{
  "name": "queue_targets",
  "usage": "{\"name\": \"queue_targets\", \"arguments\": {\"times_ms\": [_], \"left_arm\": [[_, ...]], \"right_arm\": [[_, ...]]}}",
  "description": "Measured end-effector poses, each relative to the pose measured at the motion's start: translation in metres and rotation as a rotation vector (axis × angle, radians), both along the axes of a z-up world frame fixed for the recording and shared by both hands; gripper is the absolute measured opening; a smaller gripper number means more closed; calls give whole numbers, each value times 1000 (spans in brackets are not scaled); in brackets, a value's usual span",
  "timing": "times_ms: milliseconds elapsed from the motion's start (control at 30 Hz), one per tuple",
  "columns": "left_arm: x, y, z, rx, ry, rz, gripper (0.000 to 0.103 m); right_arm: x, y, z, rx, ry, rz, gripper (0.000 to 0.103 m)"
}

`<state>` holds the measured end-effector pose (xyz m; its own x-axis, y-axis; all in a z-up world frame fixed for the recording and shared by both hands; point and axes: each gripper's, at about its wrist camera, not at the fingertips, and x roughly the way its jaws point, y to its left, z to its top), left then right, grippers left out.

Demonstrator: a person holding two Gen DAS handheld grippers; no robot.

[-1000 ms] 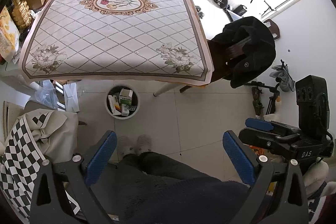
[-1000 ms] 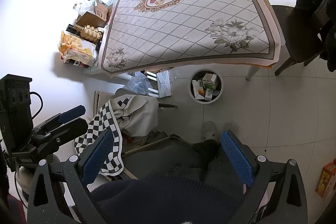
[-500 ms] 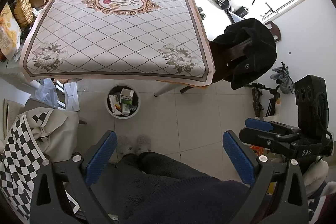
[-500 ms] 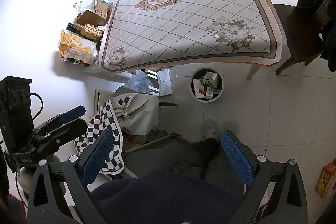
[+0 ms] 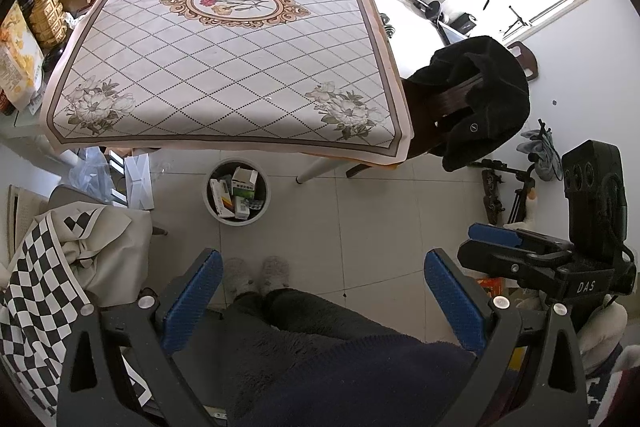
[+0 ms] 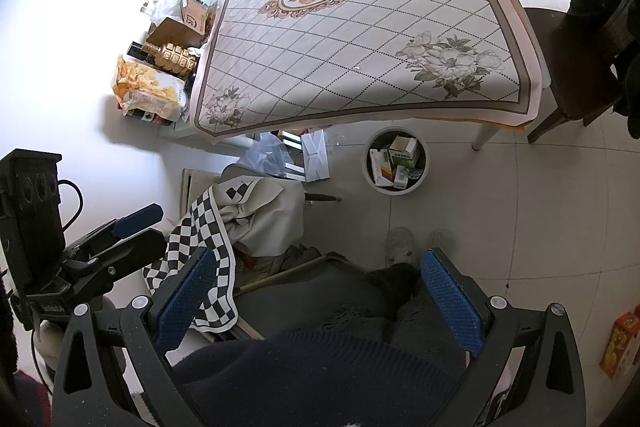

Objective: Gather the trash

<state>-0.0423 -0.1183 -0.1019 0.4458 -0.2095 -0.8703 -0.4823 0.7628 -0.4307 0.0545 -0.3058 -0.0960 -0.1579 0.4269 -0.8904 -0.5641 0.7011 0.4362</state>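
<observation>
A white round bin (image 5: pixel 237 190) (image 6: pixel 396 160) stands on the floor by the table's near edge, holding several small boxes and a blister pack. The table (image 5: pixel 224 67) (image 6: pixel 360 39) wears a diamond-pattern cloth with flowers. My left gripper (image 5: pixel 322 301) is held high over a person's lap, open, with nothing between its blue pads. My right gripper (image 6: pixel 316 301) is likewise open and empty above the lap. Each gripper shows in the other's view: the right one (image 5: pixel 520 255) at the far right, the left one (image 6: pixel 116 239) at the far left.
A chair draped with a black garment (image 5: pixel 480 99) stands right of the table. A checkered cloth (image 5: pixel 44 267) (image 6: pixel 216 227) lies over a seat on the left. Boxes, a snack bag (image 6: pixel 148 91) and a gold bottle (image 6: pixel 172 55) crowd the table's left side. Slippered feet (image 5: pixel 256 275) rest on the tiles.
Both wrist views have shifted slightly, with the table and bin sitting a little lower in frame. Both grippers stay open and empty.
</observation>
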Motion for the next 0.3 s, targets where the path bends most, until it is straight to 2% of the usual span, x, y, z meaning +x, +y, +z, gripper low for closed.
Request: {"name": "queue_targets", "arguments": {"times_ms": [300], "left_arm": [[-1,1,-1,4,-3,6,103]], "right_arm": [[-3,3,0,-2,4,0,103]]}}
